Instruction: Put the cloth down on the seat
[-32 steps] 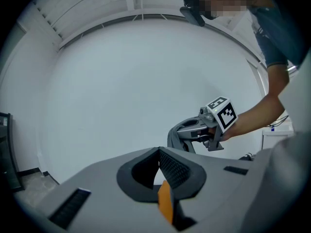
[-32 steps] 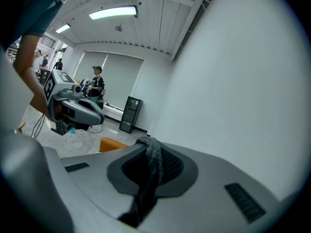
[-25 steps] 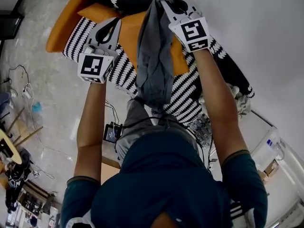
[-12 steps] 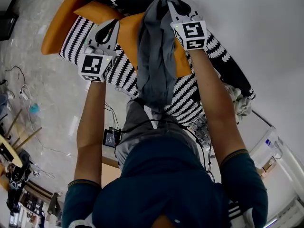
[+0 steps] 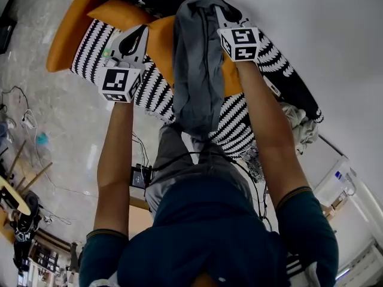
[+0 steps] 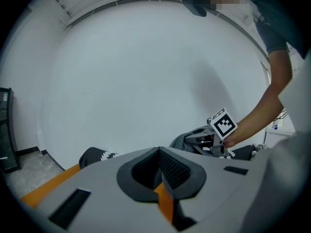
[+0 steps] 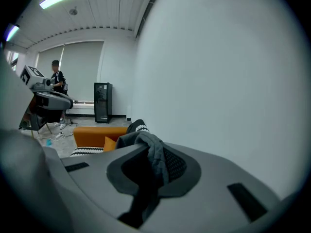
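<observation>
Drooping soft and light, grey cloth (image 5: 194,70) is grasped at twelve o'clock by right gripper (image 5: 222,14); left gripper (image 5: 137,37) clenched empty.

Cloth (image 5: 194,64): grey, bunched, hanging lengthwise from the right gripper's (image 7: 151,164) jaws.
Seat (image 5: 70,31): orange, black-and-white patterned cover, under the cloth.

Head camera stares steeply down onto the seat (image 5: 157,91), both gripper cameras skimming close over it toward the wall (image 6: 146,81).

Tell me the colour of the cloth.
Grey; the cloth shows best in the head view.
</observation>
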Demonstrator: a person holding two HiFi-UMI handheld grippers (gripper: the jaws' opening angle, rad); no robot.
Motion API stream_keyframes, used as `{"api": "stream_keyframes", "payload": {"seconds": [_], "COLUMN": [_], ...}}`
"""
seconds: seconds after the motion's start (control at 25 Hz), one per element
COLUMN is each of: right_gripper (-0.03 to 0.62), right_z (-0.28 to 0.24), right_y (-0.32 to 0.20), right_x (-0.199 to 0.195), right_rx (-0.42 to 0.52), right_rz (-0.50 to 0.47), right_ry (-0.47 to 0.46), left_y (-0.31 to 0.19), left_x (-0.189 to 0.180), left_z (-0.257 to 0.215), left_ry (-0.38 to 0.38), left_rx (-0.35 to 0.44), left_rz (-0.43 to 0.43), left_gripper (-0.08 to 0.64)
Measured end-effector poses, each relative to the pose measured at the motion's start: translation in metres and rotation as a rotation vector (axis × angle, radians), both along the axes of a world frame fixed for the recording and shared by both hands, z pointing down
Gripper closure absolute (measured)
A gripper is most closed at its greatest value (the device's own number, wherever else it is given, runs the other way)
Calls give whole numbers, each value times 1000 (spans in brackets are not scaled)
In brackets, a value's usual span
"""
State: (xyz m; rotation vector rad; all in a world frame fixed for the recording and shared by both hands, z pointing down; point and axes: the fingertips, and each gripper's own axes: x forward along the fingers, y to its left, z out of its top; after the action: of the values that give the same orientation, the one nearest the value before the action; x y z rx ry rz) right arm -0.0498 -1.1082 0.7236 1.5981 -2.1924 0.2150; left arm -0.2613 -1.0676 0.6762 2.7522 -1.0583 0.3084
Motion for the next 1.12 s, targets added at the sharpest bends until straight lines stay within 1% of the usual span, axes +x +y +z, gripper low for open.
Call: {"api": "stream_keyframes", "payload": {"seconds": [0.16,0.4,0.52,0.68,0.84,0.96,1.12], "right_gripper": [558,461,437,401,355,348,348], "right_z": [33,71,86,96,101,97,81], "right_y": [-2,14,20,28,35,44,66], "right_x": [3,6,3,7,14,16,23], "right_rx": [-75,-182,-217,-225,-212,-194,-162], "right_rz": [42,67,72,104,134,146,137], "right_ry": [-25,-78,-108,-116,-85,-73,-68], "left_y": [-10,-10,-13,-13,-12,-11,0], "left_x": [-5,1,1,3,4,3,10], "left_z": [15,28,33,40,52,56,54], "left_ry": [1,4,8,13,11,9,6], "left_rx": [-22,-45,-55,-70,-88,-100,-104], "left_rz": [0,4,0,-4,-4,-6,-11], "left_gripper": [555,555,555,555,555,555,555]}}
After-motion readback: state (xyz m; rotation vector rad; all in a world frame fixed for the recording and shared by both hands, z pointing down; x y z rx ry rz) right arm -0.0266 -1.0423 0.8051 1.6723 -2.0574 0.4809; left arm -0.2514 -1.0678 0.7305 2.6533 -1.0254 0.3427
